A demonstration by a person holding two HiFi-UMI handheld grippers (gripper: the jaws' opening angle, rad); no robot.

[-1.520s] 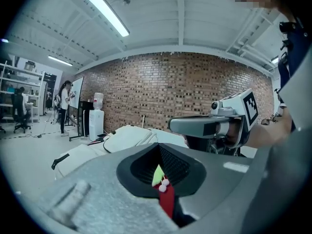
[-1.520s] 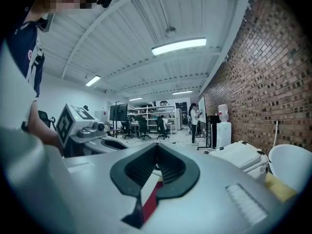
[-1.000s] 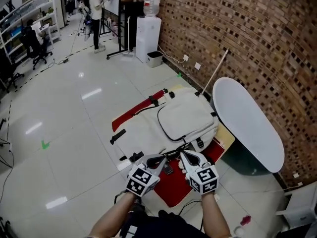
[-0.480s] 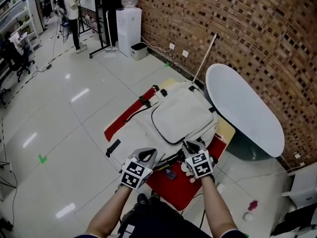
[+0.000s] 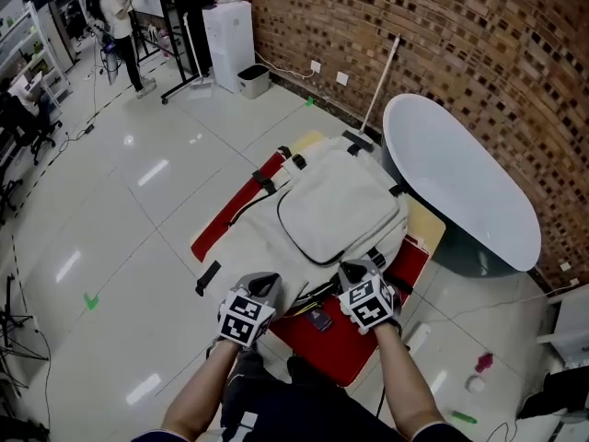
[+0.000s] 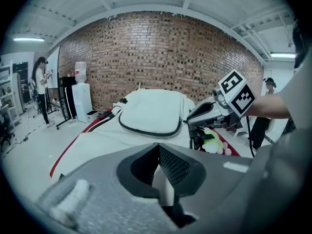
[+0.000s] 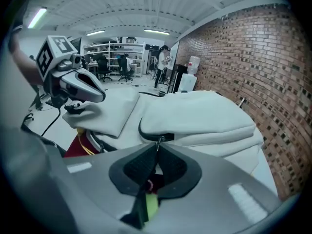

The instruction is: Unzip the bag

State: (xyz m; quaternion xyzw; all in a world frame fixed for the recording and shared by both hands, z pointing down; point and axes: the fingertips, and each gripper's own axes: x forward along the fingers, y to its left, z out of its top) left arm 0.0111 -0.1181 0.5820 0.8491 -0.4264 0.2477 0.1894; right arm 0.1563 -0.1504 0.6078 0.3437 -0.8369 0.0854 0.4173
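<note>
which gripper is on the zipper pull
The right gripper: its jaws have just been closing and pinch the metal zipper pull of the bag. The left gripper has only white fabric by its jaws.

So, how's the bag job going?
Right hand-held gripper just closed on the small metal zipper pull; left hand-held gripper shut nearby. Zip on the cream fabric backpack closed. Nothing in the way.

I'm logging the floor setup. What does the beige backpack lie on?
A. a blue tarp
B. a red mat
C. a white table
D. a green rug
B: the backpack rests on a red mat, beside the white table rather than on it.
</note>
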